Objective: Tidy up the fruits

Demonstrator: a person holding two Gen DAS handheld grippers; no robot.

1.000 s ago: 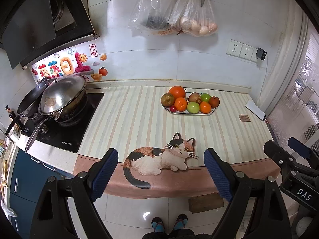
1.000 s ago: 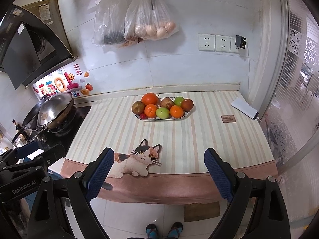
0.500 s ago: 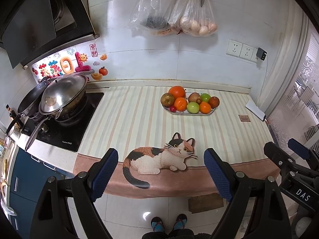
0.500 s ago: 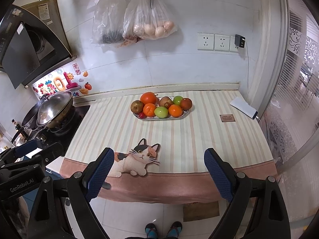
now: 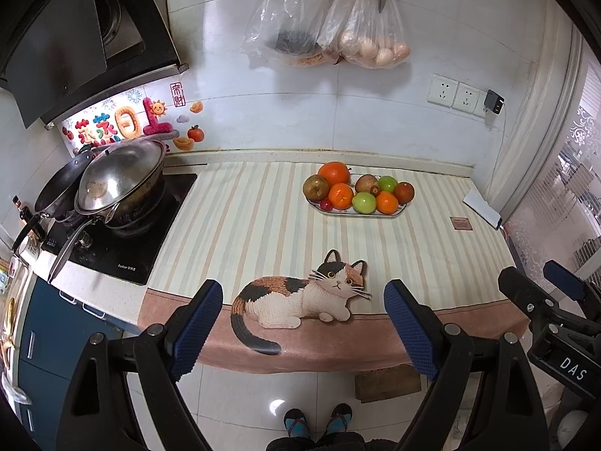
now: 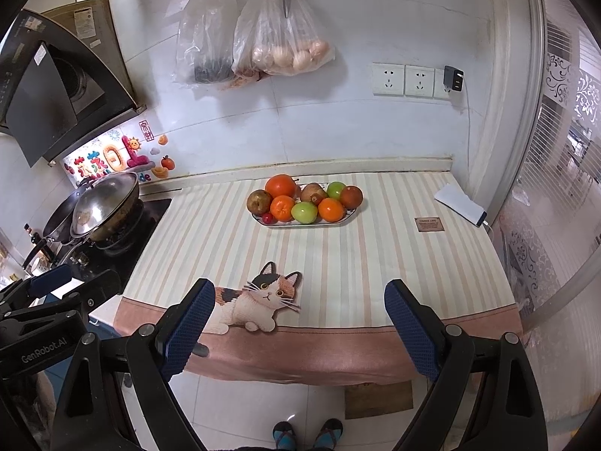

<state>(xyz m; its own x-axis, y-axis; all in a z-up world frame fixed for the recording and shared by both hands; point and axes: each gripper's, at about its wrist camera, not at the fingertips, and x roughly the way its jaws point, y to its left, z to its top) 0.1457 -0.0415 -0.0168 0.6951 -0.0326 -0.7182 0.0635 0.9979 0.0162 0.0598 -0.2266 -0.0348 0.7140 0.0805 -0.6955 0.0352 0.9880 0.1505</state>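
Observation:
A white oval plate [image 5: 400,212] [image 6: 347,219] at the back of the striped counter holds several fruits: oranges [image 5: 333,173] [image 6: 281,185], green apples [image 5: 364,202] [image 6: 304,212], brownish pears, a dark red fruit and a small cherry. My left gripper [image 5: 303,323] is open and empty, held in front of the counter's front edge, far from the plate. My right gripper [image 6: 299,323] is also open and empty, at the same distance. Each gripper shows at the edge of the other's view.
A striped cloth with a cat picture [image 5: 300,295] covers the counter. A stove with a steel wok [image 5: 120,176] and pans stands at the left. Plastic bags [image 6: 285,49] and scissors hang on the wall. A white box [image 6: 460,205] lies at right.
The right gripper has drifted slightly, so the plate sits a little lower and left in its view. The left gripper has barely moved. Both stay open.

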